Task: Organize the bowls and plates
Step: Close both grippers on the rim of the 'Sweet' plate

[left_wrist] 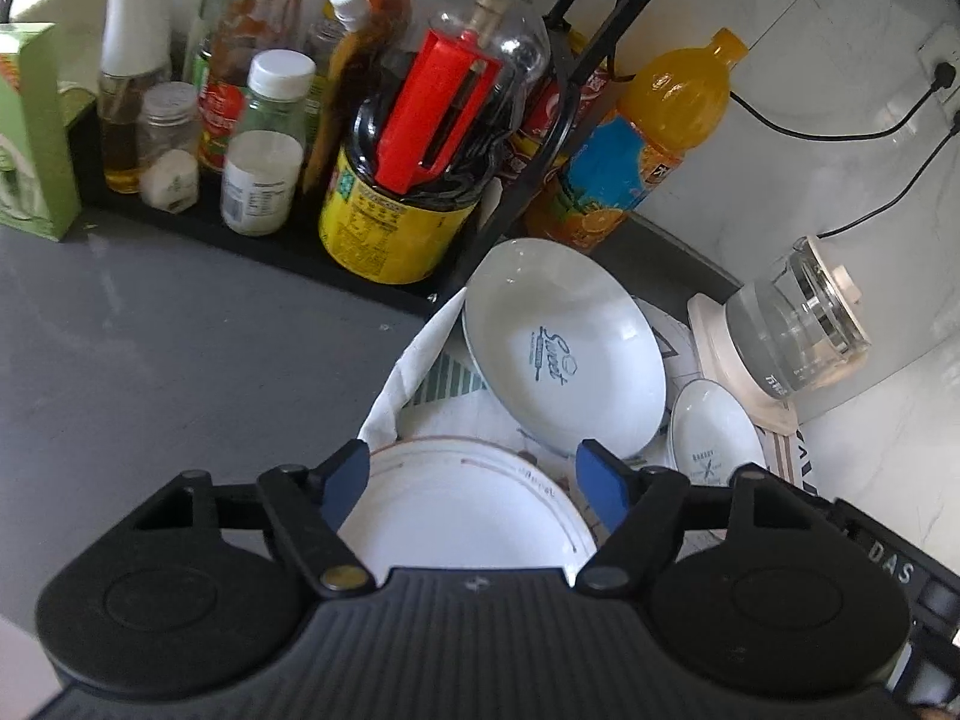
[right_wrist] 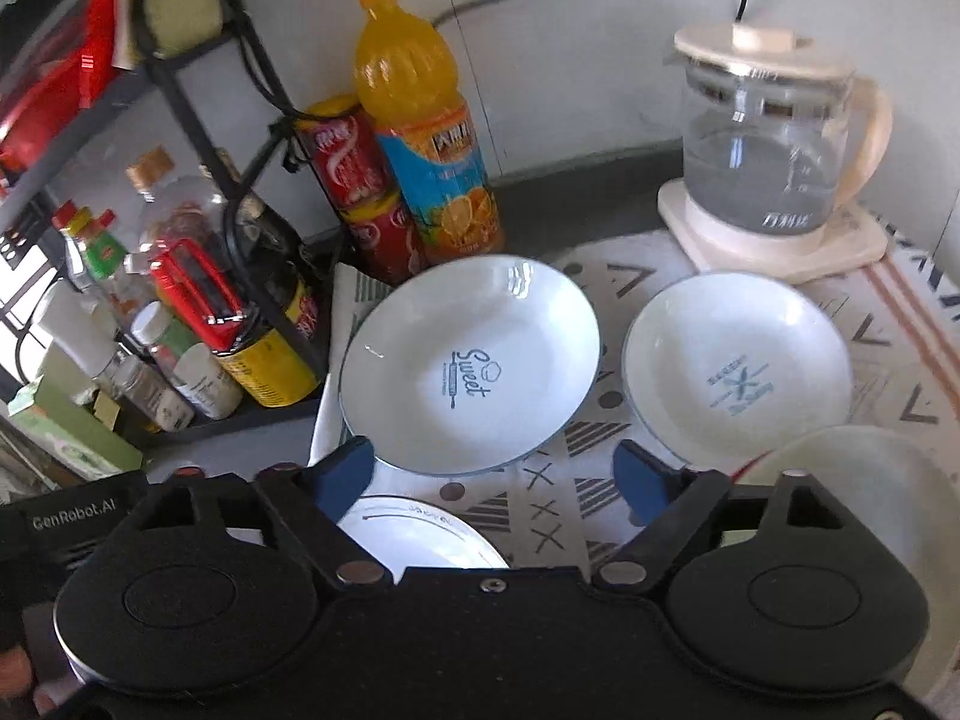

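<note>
1. Left wrist view: left gripper (left_wrist: 474,483) hangs over the flat plate with a brown ring (left_wrist: 462,504), fingers spread wide and holding nothing. The plate's rim lies between the blue pads (left_wrist: 348,480), but whether either pad touches it I cannot tell.
2. Right wrist view: right gripper (right_wrist: 495,477) also has its fingers apart and empty, poised just short of the "Sweet" plate (right_wrist: 471,363), which lies on the patterned cloth (right_wrist: 600,498).
3. Task items, all on the cloth: "Sweet" plate at centre, a second printed plate (right_wrist: 738,369) to its right, the ringed plate nearest the grippers, and a pale bowl (right_wrist: 864,492) at lower right, partly hidden by the right gripper's body.
4. Risks, as I judge them: glazed rims are slick and shallow, so a pinch on the edge may slip and the plate drop onto the one beside it. The cloth is rucked at its left edge (left_wrist: 414,360); dragging a plate could bunch it and shift the other dishes.
5. Surroundings: a black rack (left_wrist: 252,240) of sauce and oil bottles, an orange juice bottle (right_wrist: 420,132) and red cans (right_wrist: 360,186) crowd the back left. A glass kettle (right_wrist: 774,150) with its cord stands behind the second printed plate. A wide swing with a lifted plate could knock any of these.
</note>
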A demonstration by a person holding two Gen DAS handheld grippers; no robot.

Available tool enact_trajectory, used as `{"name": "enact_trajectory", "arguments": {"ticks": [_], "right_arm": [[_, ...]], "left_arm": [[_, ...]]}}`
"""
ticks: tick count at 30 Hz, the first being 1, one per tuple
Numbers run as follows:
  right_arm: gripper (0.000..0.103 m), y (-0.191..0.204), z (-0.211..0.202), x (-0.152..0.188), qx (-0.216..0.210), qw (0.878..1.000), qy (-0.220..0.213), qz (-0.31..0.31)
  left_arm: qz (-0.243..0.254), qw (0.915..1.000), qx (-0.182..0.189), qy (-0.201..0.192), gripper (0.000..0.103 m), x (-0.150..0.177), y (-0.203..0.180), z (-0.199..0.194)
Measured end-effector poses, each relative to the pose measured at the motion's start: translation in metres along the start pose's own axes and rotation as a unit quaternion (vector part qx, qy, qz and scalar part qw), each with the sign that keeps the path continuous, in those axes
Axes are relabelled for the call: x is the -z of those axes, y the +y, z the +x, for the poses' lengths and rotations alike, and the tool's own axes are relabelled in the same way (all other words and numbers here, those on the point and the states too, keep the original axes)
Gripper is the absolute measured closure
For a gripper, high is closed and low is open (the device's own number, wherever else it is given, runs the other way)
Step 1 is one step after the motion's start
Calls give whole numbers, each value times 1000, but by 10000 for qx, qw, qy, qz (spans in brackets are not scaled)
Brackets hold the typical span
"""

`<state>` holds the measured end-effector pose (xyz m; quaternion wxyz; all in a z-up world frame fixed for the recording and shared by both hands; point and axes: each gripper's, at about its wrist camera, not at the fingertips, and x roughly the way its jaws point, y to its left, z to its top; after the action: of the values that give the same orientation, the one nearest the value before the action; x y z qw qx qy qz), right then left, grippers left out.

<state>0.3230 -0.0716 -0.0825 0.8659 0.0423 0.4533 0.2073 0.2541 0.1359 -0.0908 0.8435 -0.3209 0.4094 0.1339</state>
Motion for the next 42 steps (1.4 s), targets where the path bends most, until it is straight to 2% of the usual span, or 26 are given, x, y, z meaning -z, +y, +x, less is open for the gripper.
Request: {"name": "enact_trajectory", "arguments": {"ticks": [11, 18, 25, 30, 32, 34, 37, 39, 42], "right_arm": [[29, 12, 63, -25, 266, 9986, 436, 105], [32, 1, 102, -31, 387, 9954, 843, 248], [33, -12, 128, -32, 620, 9929, 954, 348], [46, -30, 142, -27, 548, 9888, 1184, 725], [56, -34, 148, -24, 507, 9885, 1207, 752], [58, -38, 155, -21, 543, 9871, 1255, 830], [60, -35, 160, -19, 627, 9888, 1101, 789], [71, -33, 160, -17, 787, 9892, 1018, 696], [80, -37, 153, -16, 714, 9899, 954, 771]], "left_arm": [[-71, 9996, 74, 264, 43, -24, -9, 65], [-218, 9988, 98, 418, 50, -36, -10, 101], [-329, 9977, 138, 570, 61, -39, -10, 130], [-336, 9974, 81, 640, 68, -36, -14, 148], [-349, 9971, 45, 671, 71, -35, -15, 155], [-360, 9970, 11, 684, 74, -34, -15, 160], [-392, 9970, -21, 669, 80, -33, -12, 165], [-445, 9968, -61, 655, 86, -33, -9, 168], [-383, 9972, -126, 635, 90, -32, -10, 165]]}}
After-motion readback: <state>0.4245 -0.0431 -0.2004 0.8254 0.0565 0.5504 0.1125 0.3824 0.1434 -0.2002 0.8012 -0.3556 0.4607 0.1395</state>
